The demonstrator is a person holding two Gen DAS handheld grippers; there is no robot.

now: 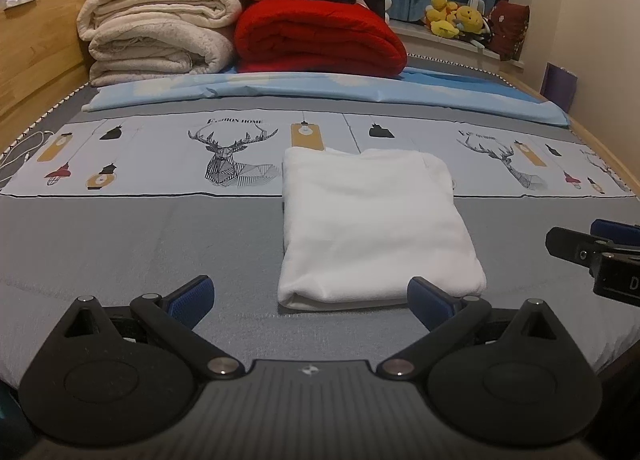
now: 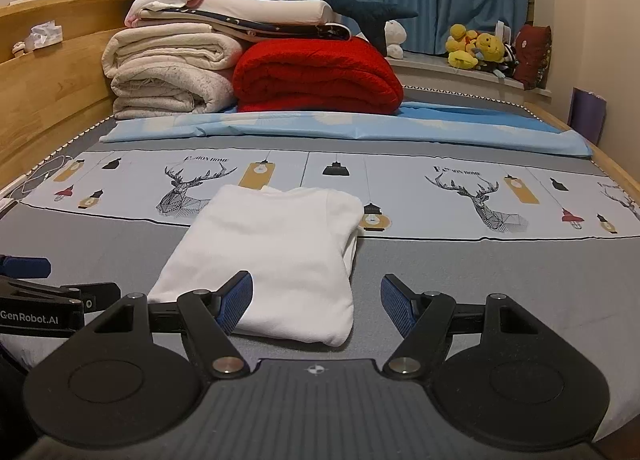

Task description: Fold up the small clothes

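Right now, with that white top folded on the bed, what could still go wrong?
The left tool and right tool both sit open at the near edge of the folded white top. A careless pinch might catch only the upper layer and undo the fold. Dragging it could also rumple the patterned sheet.

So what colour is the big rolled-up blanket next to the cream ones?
Red. The blanket shows best in the right wrist view.

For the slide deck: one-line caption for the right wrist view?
Open right tongs hover at the near edge of a folded white garment on the bed.
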